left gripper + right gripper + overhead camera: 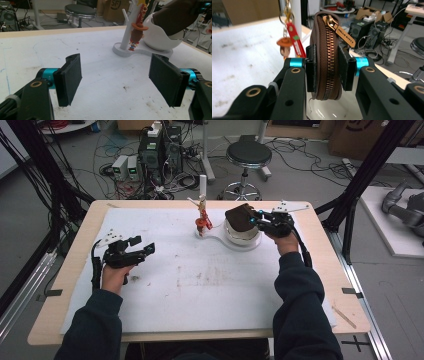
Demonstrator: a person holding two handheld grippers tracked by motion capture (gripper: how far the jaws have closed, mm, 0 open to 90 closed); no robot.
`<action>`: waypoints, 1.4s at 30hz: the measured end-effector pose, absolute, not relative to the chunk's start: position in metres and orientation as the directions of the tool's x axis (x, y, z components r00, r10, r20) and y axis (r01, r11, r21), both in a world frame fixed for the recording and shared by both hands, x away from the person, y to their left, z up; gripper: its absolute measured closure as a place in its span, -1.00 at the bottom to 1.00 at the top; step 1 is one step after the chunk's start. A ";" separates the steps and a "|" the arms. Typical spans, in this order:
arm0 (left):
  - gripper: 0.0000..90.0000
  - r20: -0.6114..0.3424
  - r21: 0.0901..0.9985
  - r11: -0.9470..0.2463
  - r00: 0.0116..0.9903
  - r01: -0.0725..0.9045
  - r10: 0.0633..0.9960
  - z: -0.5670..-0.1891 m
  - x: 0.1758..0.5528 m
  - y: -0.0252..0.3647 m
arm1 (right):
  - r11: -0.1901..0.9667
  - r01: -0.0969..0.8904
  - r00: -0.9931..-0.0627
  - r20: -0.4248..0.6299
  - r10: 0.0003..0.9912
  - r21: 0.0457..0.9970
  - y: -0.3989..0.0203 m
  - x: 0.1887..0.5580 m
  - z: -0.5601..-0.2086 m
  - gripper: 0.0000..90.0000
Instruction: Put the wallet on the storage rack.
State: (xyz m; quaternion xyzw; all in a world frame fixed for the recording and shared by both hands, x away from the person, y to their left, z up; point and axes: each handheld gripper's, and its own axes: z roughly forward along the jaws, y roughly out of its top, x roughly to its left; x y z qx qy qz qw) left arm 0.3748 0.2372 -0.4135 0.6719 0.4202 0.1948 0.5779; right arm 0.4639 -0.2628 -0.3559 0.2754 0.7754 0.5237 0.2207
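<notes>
A: Where's the pouch?
B: Upper right of the high view: the brown zip pouch sits clamped across its flat sides in the right gripper, over the white bowl.
A: Handling?
B: Probably light, soft and squashy; gripping mid-body beside the zipper looks sound.
A: The left gripper?
B: Jaws wide, empty, at centre left

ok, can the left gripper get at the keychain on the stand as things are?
Probably yes. The left gripper is open and holds nothing, and the mat between it and the keychain on the stand is bare. The right gripper, holding the pouch over the bowl, sits just beside the stand.
</notes>
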 end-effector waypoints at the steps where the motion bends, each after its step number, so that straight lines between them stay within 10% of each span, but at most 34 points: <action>1: -0.42 -0.225 0.940 0.021 0.572 0.340 0.789 -0.414 0.375 0.237 | 0.313 0.193 -0.751 -0.065 0.657 0.930 -0.261 0.465 -0.358 0.59; 42: -0.58 -0.156 0.954 -0.031 0.581 0.297 0.799 -0.407 0.374 0.237 | 0.336 0.412 -0.542 -0.069 0.838 0.847 -0.330 0.366 -0.394 -0.51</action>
